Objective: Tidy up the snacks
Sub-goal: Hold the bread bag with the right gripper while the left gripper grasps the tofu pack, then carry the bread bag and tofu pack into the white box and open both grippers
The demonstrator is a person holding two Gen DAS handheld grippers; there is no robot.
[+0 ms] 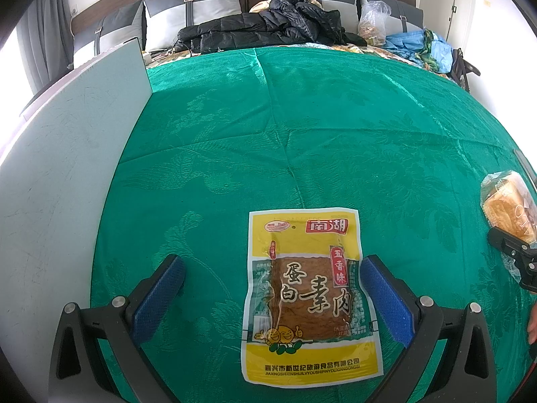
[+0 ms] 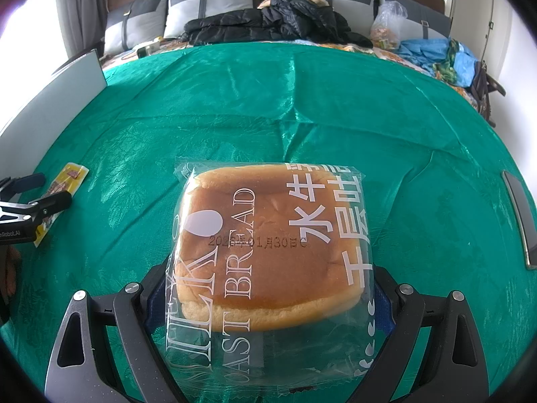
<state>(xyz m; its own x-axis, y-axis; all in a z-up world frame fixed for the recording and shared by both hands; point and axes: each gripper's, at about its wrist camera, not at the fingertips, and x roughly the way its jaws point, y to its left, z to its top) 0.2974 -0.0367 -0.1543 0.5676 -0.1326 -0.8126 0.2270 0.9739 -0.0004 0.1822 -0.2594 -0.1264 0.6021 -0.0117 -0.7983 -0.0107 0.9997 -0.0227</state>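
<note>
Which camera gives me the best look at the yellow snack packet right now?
The left wrist view: the yellow snack packet lies flat on the green cloth, whole, label readable, between the open left gripper. The right wrist view shows only a sliver of it at its left edge.

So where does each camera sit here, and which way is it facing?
Left wrist: on the open left gripper, facing the headboard over the green cloth; yellow snack packet between its fingers.
Right wrist: on the right gripper, same heading, bread pack between its fingers.
Shared: each shows the other gripper and snack, white board, black jacket.
</note>
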